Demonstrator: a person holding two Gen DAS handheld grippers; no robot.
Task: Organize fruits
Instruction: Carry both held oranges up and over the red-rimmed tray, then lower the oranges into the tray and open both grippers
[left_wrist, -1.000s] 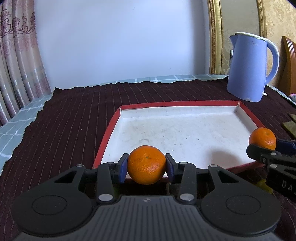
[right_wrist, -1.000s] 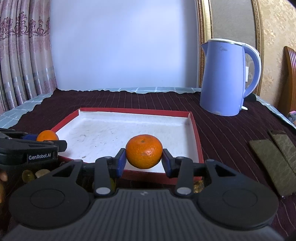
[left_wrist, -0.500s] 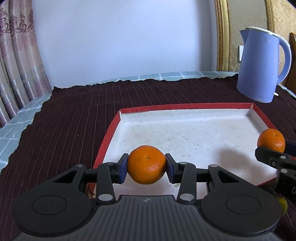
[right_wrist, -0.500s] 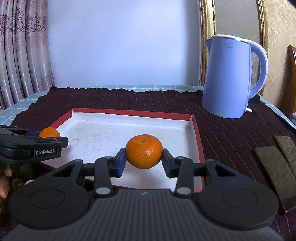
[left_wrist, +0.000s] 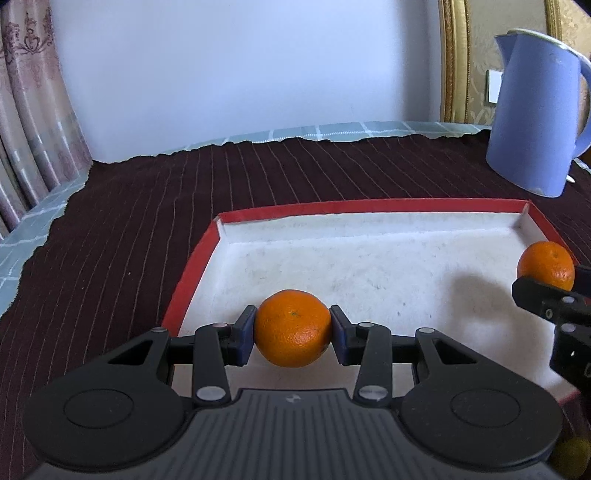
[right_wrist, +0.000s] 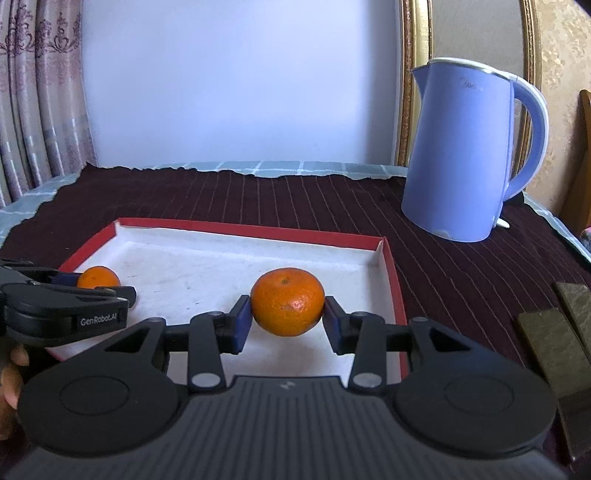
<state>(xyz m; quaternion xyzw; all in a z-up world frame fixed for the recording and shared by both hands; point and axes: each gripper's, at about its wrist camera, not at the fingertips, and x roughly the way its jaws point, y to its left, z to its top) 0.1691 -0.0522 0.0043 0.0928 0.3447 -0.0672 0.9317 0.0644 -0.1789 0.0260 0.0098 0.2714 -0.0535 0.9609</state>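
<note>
Left gripper (left_wrist: 293, 334) clamped on a mandarin (left_wrist: 293, 328), blue pads tight against both sides, fruit held over near-left part of red-rimmed white tray (left_wrist: 369, 205). Right gripper (right_wrist: 284, 314) likewise closed around second mandarin (right_wrist: 287, 301), over near-right part of tray, close to right wall. Each gripper visible in the other's view at frame edge. Tray floor bare, faintly scuffed. Blue electric kettle (right_wrist: 469, 151) upright on dark striped tablecloth (right_wrist: 295, 199), beyond far-right tray corner, apart from it. Two flat dark-olive slabs (right_wrist: 550, 332) on cloth right of tray. Pink curtain (right_wrist: 37, 92) far left. Gilt frame (right_wrist: 410, 74) behind kettle.
</note>
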